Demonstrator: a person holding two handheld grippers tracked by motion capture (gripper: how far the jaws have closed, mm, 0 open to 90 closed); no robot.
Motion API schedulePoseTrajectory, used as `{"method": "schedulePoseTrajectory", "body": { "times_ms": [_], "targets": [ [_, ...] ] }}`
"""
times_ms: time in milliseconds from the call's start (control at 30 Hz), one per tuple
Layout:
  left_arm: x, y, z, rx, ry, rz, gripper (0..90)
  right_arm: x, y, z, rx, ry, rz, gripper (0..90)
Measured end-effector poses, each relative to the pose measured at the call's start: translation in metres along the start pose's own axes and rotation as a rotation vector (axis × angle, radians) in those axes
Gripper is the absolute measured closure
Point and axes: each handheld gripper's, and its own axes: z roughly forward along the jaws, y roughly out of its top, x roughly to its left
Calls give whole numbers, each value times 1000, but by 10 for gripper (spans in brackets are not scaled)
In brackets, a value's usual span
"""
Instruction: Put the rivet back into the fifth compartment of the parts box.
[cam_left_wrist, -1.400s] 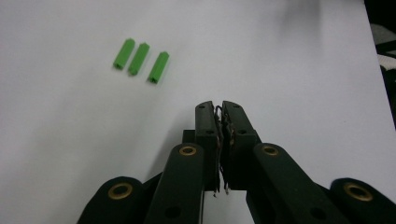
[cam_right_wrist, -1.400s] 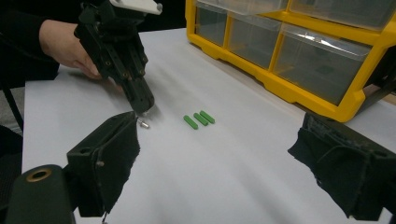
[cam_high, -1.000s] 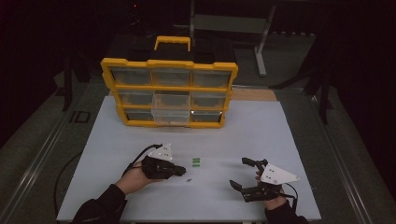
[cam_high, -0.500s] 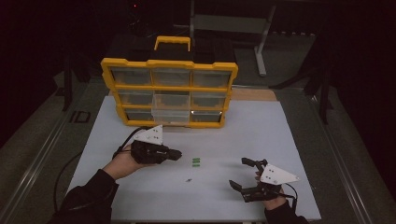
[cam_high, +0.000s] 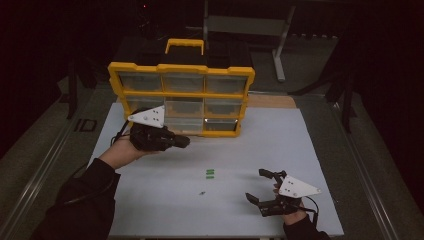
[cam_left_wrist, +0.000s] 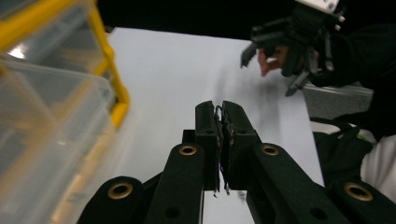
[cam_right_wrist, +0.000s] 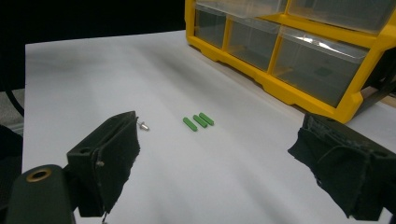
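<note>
A yellow organizer with clear drawers stands at the back of the white table. My left gripper hovers just in front of its lower left drawers, jaws pressed shut, with nothing visible between them. The organizer's yellow corner and clear drawers are close on that gripper's left. Three small green sticks lie side by side mid-table, with a tiny metal screw near them. My right gripper rests near the front right, open, facing the sticks. It is also visible farther off.
A metal rail runs along the table's left side, and a wooden strip lies behind the organizer's right end. A dark stand rises at the back. The left gripper's cable trails by the sleeve.
My left gripper has moved from beside the green sticks up and back to the organizer's front. The right gripper has stayed where it was, open.
</note>
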Motion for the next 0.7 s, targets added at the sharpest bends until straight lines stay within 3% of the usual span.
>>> {"method": "schedulePoseTrajectory", "body": {
  "times_ms": [400, 700],
  "targets": [
    [24, 20, -19, -33, 62, 1, 850, 0, 0, 1, 1, 2, -2, 123],
    [44, 30, -26, -78, 101, -30, 849, 0, 0, 1, 3, 1, 0, 123]
  ]
}}
